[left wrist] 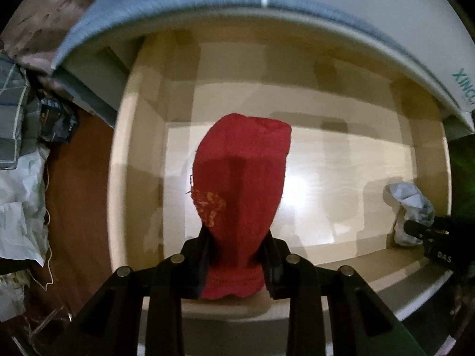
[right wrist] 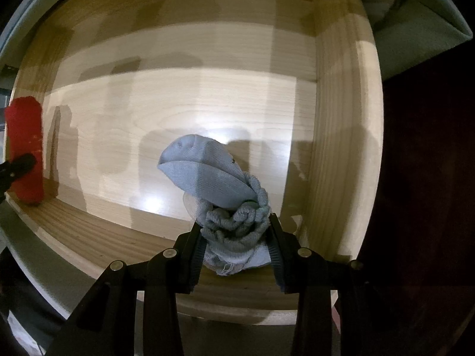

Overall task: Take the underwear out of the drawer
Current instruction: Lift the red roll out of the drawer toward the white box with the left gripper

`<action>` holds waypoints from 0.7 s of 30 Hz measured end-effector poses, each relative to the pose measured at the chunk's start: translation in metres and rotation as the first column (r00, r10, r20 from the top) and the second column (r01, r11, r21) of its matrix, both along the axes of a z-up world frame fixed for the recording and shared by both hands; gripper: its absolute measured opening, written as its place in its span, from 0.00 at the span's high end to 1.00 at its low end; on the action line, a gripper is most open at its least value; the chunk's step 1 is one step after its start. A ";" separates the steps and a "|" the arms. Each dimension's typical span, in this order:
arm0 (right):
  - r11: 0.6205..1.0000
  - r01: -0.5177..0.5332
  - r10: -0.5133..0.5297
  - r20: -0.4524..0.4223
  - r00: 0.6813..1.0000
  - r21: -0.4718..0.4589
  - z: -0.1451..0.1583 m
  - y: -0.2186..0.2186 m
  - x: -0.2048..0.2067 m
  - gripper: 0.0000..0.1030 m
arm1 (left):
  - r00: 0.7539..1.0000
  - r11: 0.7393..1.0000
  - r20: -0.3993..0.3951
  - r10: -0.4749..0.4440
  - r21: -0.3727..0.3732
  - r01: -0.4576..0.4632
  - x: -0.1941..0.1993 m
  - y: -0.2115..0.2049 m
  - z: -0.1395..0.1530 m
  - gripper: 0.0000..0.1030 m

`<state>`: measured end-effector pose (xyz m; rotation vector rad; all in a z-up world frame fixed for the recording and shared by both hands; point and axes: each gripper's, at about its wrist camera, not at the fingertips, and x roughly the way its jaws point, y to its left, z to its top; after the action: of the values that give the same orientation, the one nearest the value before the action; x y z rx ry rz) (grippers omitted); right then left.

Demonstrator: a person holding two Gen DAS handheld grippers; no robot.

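Underwear's hanging over the open pale wooden drawer (left wrist: 341,160), w/ its bare glossy floor. You're clamping the red knit underwear (left wrist: 240,184) in your left gripper (left wrist: 237,264). Your right gripper (right wrist: 236,246) is squeezing the bunched light-blue ribbed underwear (right wrist: 207,175), near the drawer's right wall.

Off to the left there's a reddish-brown floor (left wrist: 74,195) with crumpled white plastic bags (left wrist: 22,207) piled on it, plus a dark printed packet (left wrist: 56,118) and some plaid grey fabric (left wrist: 12,109) just above them. Brown patterned cloth (left wrist: 50,3) up top.
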<state>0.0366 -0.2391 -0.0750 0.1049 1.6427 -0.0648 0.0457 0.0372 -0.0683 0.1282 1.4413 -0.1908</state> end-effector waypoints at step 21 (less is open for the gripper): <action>1.000 -0.008 0.008 0.000 1.000 0.006 -0.006 0.002 0.001 0.64 | 0.970 0.995 0.231 -0.076 -0.046 0.089 -0.002 0.014 0.138 0.72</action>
<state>0.0373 -0.2370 -0.0807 0.1024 1.6438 -0.0540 0.0438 0.0507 0.0694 0.1593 1.2005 -0.2755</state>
